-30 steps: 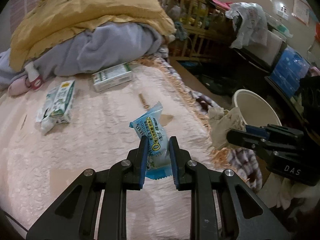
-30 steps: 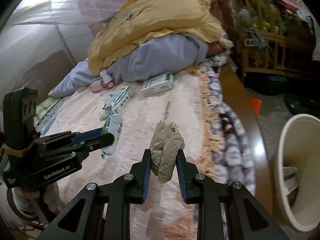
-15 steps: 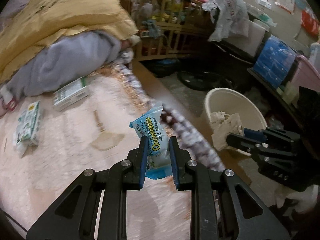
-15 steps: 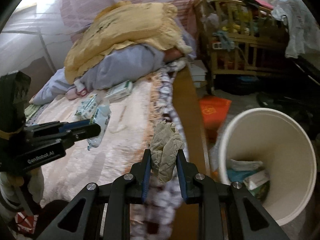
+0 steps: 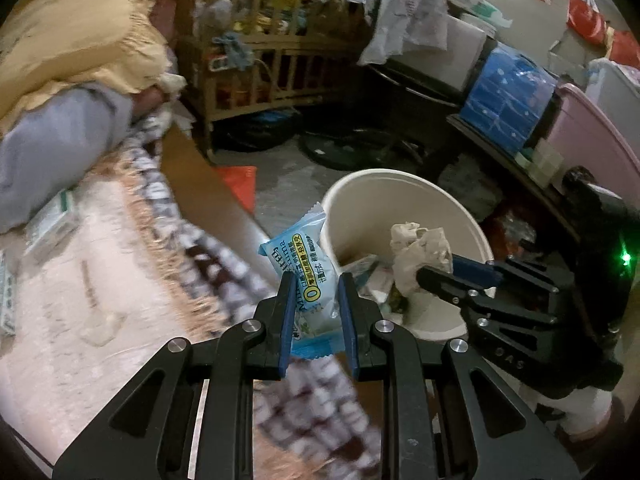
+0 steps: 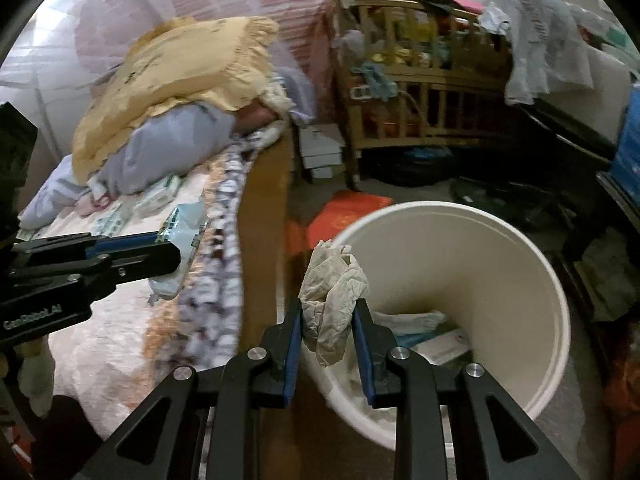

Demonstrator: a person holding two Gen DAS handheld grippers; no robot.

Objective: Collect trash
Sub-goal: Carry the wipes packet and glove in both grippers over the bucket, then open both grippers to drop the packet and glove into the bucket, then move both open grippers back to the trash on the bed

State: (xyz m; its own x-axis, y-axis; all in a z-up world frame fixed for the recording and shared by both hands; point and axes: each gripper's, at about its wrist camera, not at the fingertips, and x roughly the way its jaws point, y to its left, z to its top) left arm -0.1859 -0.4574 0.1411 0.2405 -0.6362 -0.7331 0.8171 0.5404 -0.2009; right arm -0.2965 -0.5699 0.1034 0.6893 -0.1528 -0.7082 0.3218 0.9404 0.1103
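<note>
My left gripper is shut on a light blue snack wrapper and holds it over the bed's edge, just left of the cream bin. It also shows in the right wrist view with the wrapper. My right gripper is shut on a crumpled beige tissue and holds it above the near rim of the bin. In the left wrist view the tissue hangs over the bin's opening. Some trash lies at the bin's bottom.
The bed with a pink cover and fringed blanket edge lies to the left, with a green-white box on it. Yellow and grey bedding is piled at its head. A wooden crib, blue boxes and floor clutter surround the bin.
Both grippers have swung right from over the bed toward the bin, each still holding its trash. The bin now fills much more of both views.
</note>
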